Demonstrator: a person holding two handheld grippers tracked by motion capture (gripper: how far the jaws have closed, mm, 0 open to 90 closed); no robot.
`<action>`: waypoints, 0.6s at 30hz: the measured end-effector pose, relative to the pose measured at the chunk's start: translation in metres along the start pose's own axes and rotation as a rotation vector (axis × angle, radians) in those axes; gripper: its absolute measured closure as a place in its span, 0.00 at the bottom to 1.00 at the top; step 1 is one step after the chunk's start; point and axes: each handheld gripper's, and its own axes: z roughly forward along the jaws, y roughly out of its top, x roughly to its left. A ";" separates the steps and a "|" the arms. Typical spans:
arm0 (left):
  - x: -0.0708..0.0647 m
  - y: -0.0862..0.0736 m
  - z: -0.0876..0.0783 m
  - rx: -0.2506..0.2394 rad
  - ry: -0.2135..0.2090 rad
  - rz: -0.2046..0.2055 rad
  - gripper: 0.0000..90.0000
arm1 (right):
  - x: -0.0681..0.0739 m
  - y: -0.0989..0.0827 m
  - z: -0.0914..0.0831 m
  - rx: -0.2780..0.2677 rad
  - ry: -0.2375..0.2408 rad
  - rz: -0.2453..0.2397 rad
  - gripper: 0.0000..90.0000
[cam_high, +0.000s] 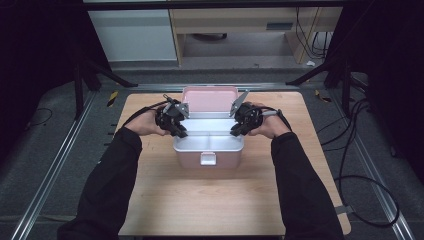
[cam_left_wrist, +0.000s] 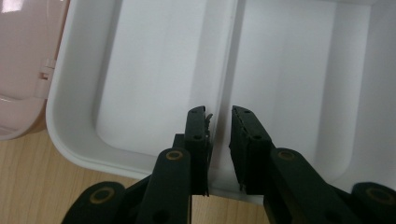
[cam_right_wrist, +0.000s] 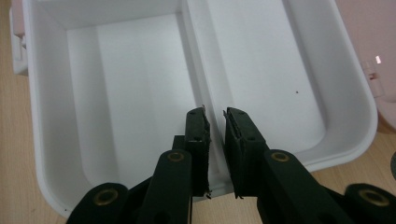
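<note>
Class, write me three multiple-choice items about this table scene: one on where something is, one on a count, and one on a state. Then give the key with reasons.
1. Where does the white tray sit?
A. beside the box
B. inside the pink box
C. on the floor

2. How many compartments does the tray have?
A. one
B. two
C. four

3. How is the lid?
A. shut and latched
B. taken off and lying on the table
C. swung open behind the box

Key:
1 B, as pink walls show below the tray's rim.
2 B, as a single divider splits the tray in both gripper views.
3 C, as the pink lid stands back behind the box and the tray is uncovered.
</note>
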 end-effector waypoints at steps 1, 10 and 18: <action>0.000 0.000 0.000 0.001 -0.001 0.004 0.86 | 0.000 0.000 0.001 0.003 0.002 -0.002 0.88; 0.006 0.008 0.000 0.071 -0.024 0.028 0.94 | -0.006 0.005 0.003 0.054 0.041 0.005 0.92; 0.009 0.013 0.001 0.108 -0.043 0.046 0.96 | -0.006 0.006 0.003 0.057 0.045 -0.003 0.93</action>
